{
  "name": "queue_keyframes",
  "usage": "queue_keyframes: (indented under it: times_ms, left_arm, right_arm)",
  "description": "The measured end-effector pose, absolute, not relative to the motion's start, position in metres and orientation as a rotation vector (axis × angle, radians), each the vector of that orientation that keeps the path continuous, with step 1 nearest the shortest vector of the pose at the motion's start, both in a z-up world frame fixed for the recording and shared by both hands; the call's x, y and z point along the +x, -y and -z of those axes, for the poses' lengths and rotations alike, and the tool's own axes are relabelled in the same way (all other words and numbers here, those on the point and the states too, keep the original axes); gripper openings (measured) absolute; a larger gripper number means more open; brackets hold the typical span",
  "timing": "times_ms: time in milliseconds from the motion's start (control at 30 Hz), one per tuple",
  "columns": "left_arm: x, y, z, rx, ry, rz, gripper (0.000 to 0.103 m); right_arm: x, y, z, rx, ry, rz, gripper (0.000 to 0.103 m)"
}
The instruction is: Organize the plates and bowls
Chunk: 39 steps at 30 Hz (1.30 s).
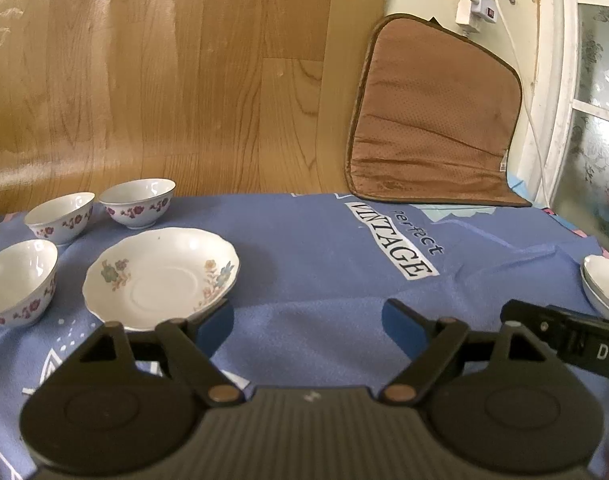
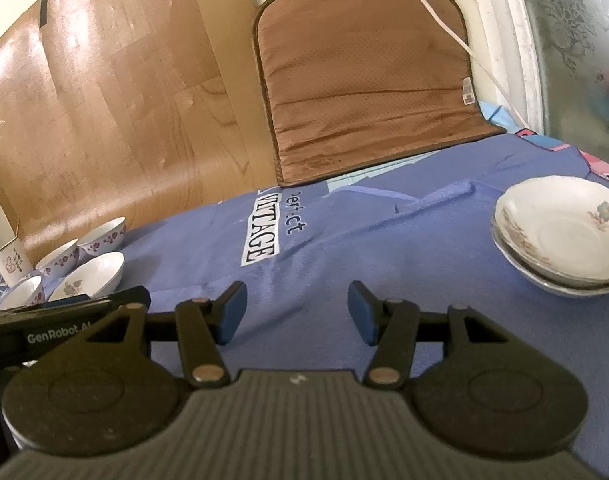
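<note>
A white floral plate (image 1: 160, 276) lies on the blue cloth (image 1: 324, 256) at the left, with three white bowls with purple flowers (image 1: 138, 202) (image 1: 60, 218) (image 1: 18, 282) behind and beside it. My left gripper (image 1: 308, 326) stands open, nothing between its blue pads; its left pad sits just off the plate's near rim. A stack of floral plates (image 2: 564, 236) rests at the right. My right gripper (image 2: 298, 314) is open over bare cloth, left of that stack. The single plate (image 2: 90, 278) and the bowls (image 2: 104, 236) show at the far left of the right wrist view.
A brown cushion (image 1: 436, 120) leans against the wall behind the table. A wood-grain panel (image 1: 164, 72) backs the left side. A white mug (image 2: 8, 266) stands by the bowls. A power strip and white cable (image 1: 476, 4) hang near the window frame.
</note>
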<state>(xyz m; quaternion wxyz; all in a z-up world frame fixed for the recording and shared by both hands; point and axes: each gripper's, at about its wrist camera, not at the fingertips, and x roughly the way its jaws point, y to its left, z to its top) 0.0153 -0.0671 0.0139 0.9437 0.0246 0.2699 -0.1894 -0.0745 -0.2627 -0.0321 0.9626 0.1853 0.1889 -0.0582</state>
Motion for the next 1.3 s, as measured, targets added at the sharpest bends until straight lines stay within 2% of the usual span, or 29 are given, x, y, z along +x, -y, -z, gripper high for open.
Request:
queue_keyframes:
  times_ms: [967,1133,1200,1300]
  left_arm:
    - [0.013,0.062,-0.015,0.026,-0.528,0.389,0.084]
    - [0.008,0.047,-0.021,-0.006,-0.486,0.352,0.087]
    - [0.01,0.03,-0.023,-0.045,-0.497,0.309,0.086]
    - [0.007,-0.003,-0.026,-0.132,-0.495,0.25,0.085]
  right_arm:
    - [-0.076,0.26,0.03,0.353,-0.37,0.095,0.059]
    - [-0.075,0.259,0.03,0.352,-0.371,0.085,0.059]
    - [-0.076,0.26,0.03,0.351,-0.369,0.077,0.057]
    - [-0.072,0.257,0.03,0.341,-0.391,0.055,0.049]
